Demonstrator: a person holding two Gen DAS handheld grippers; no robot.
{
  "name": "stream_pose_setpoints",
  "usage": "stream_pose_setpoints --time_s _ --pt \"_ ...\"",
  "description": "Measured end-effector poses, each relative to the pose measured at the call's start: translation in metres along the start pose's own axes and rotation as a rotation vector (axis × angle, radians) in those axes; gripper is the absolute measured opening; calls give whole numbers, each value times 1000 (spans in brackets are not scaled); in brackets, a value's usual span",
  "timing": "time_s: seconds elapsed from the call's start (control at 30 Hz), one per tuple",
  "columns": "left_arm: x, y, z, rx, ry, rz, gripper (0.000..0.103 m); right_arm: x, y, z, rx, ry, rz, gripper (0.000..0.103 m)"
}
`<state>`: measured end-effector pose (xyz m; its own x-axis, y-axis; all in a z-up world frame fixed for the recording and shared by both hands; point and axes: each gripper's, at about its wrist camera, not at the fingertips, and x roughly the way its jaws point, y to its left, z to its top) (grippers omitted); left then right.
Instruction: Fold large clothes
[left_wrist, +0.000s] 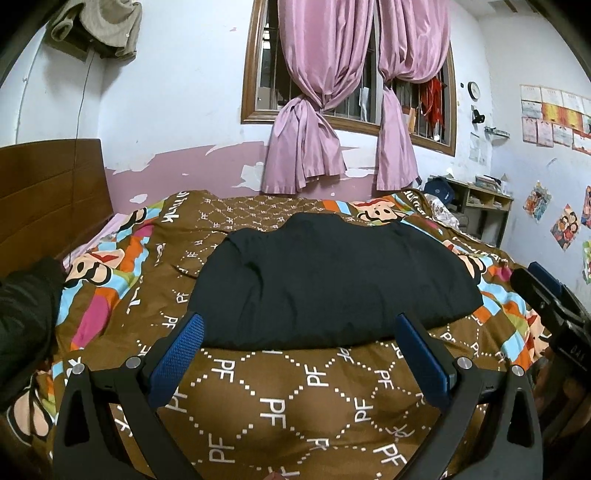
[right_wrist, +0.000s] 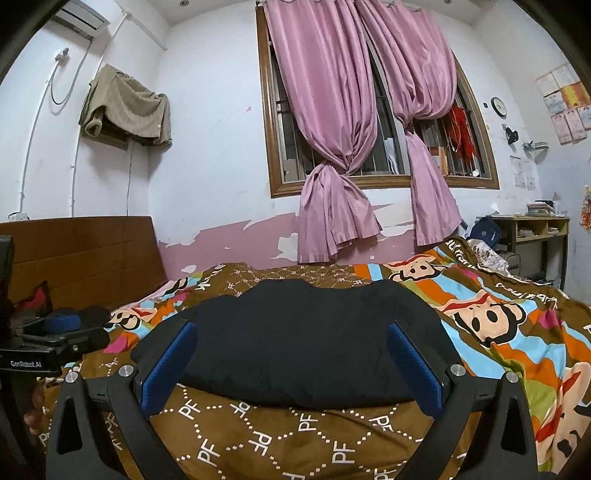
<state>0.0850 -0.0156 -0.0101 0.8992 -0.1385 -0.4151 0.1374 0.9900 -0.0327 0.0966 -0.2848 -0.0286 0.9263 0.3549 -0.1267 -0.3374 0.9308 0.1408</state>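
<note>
A large black fabric garment (left_wrist: 332, 280) lies folded into a broad, flat bundle in the middle of the frame, on a brown bedspread printed with white "PF" letters and cartoon monkey faces (left_wrist: 288, 402). The left hand-held gripper (left_wrist: 299, 321) and the right hand-held gripper (right_wrist: 291, 330) both sit at the garment's near edge, blue-padded fingers spread wide with nothing between them. Knotted pink curtains (right_wrist: 332, 155) hang over the wooden-framed window at upper centre.
</note>
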Motion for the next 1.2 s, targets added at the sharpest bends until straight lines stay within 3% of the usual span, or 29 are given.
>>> stream_pose_setpoints --time_s 0.33,1.2 --pt "-5 3 -13 12 29 4 101 6 5 -9 -1 90 10 103" --pt "9 21 -33 -20 99 18 101 22 3 -25 -11 181 -5 103"
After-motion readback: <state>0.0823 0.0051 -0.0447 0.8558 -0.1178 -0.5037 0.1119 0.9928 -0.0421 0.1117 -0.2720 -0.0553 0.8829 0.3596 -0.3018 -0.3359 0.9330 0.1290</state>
